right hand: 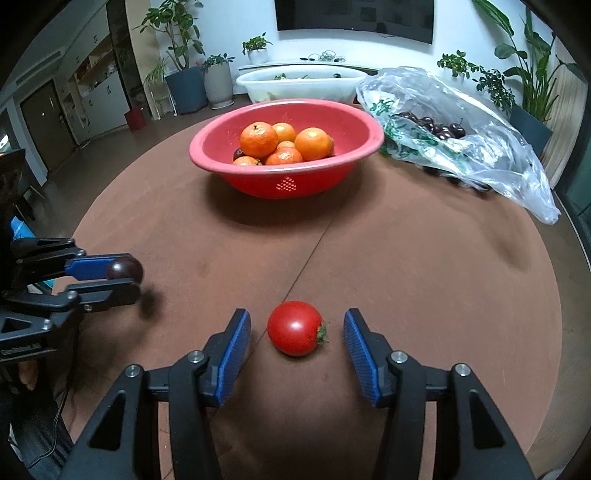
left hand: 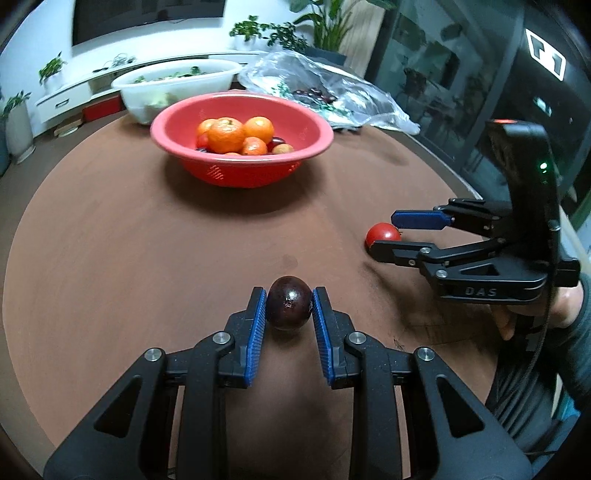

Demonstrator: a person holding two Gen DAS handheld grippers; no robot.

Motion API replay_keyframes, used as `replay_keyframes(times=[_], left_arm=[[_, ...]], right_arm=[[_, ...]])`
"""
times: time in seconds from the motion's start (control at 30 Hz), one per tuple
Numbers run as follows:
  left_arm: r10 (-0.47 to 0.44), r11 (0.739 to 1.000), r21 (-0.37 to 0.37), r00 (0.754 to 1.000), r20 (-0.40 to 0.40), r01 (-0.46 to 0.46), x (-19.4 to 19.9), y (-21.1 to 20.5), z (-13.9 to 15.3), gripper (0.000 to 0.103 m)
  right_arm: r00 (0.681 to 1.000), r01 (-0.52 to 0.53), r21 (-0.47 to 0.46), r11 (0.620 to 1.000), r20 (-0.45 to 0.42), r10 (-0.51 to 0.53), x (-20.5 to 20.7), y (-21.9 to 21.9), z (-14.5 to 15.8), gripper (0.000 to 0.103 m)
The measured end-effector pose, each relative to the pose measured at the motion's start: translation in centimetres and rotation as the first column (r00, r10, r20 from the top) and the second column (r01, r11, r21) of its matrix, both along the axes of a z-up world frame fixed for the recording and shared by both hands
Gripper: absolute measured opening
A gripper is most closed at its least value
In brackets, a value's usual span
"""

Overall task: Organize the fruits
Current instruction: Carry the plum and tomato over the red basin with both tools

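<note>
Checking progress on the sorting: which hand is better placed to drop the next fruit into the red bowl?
Left. The left gripper is shut on the plum and probably only has to carry it to the bowl. The right gripper is open around the tomato, which lies ungripped on the table.

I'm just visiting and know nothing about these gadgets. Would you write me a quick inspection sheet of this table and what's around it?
Surface: round brown table, a seam line across it.
Job's things: dark plum; red tomato lying on the table; red bowl holding oranges.
Clutter: white tub; clear plastic bag with dark fruits inside.
Grippers: left gripper shut on the plum; right gripper open, a finger on either side of the tomato, not touching it.
Cables: black cable by the right hand.
Surroundings: potted plants, wall TV, low white cabinet.
</note>
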State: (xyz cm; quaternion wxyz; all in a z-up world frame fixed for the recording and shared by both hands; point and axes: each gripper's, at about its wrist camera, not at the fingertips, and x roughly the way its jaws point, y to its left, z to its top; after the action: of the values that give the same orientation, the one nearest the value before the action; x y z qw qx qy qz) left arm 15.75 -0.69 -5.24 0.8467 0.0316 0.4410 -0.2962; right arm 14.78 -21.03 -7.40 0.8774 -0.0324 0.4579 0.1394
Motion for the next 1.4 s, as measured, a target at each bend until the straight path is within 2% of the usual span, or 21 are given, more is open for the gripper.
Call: replay_keyframes(times=[0.23, 0.43, 0.73, 0.87, 1.1, 1.23, 1.4], left_arm=[[0.061, 0.998, -0.03, 0.998, -0.009, -0.061, -0.5, 1.6, 0.1, 0.024], [0.07, 0.997, -0.034, 0.997, -0.01, -0.07, -0.5, 1.9, 0.1, 0.024], [0.078, 0.996, -0.045, 0.997, -0.009, -0.079, -0.4, 2.0, 0.4, 0.024], [0.082, 0.995, -0.056, 0.997, -0.005, -0.082, 0.1, 2.0, 0.7, 0.024], [0.082, 0.995, -0.063, 0.996, 0.037, -0.08, 2.4, 1.4, 3.0, 0.024], [0.084, 0.995, -0.054, 0.993, 0.08, -0.08, 5.0, 0.5, 4.9, 0.024], [0.094, 0.995, -0.032, 0.987, 0.128, -0.09, 9.0, -0.7, 6.7, 0.024]], right_arm=[[1.0, -0.012, -0.036, 0.999, -0.018, 0.012, 0.2, 0.7, -0.6, 0.045], [1.0, -0.001, -0.062, 0.998, -0.011, 0.0, 0.0, 0.9, -0.7, 0.036], [1.0, 0.024, -0.019, 1.0, -0.004, -0.024, -0.4, 0.3, -0.4, 0.036], [0.999, 0.042, 0.035, 0.998, 0.01, -0.043, -0.5, -0.5, 0.7, 0.036], [0.993, 0.113, 0.118, 0.987, 0.033, -0.117, 1.1, -3.4, 3.3, 0.036], [0.987, 0.136, 0.128, 0.982, 0.071, -0.145, 3.2, -4.1, 5.7, 0.036], [0.982, 0.098, 0.129, 0.987, 0.151, -0.117, 5.9, -2.8, 9.0, 0.036]])
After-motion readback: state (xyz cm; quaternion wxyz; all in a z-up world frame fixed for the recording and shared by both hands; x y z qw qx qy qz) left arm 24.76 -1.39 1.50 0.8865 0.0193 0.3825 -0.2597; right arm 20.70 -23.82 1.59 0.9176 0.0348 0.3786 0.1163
